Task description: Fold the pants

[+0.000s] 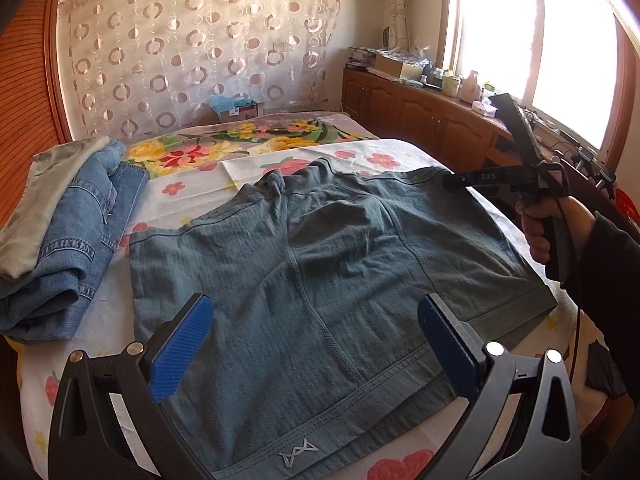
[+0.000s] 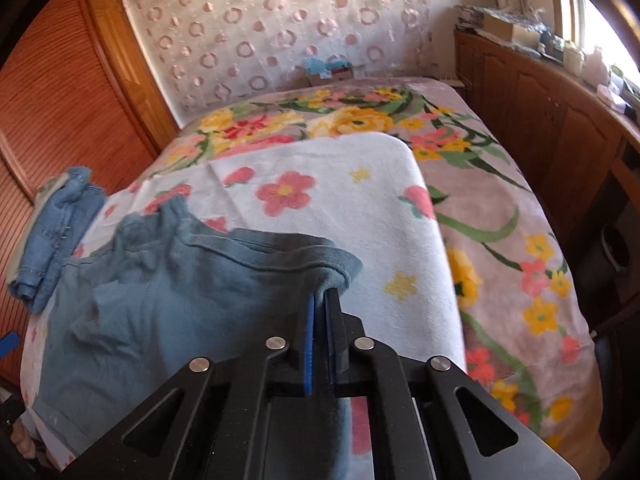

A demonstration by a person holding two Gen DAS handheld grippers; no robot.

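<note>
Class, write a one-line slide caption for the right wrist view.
Right hand-held gripper shut on a corner of the teal shorts, spread over a flowered towel on the bed.

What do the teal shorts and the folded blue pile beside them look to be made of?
Shorts: soft ribbed knit, likely cotton jersey, matte; fine horizontal ribs, stitched seams, limp drape where the right gripper pinches a corner. Pile: denim, faded blue with twill weave and contrast topstitching; grey lining on top, fabric unclear.
</note>
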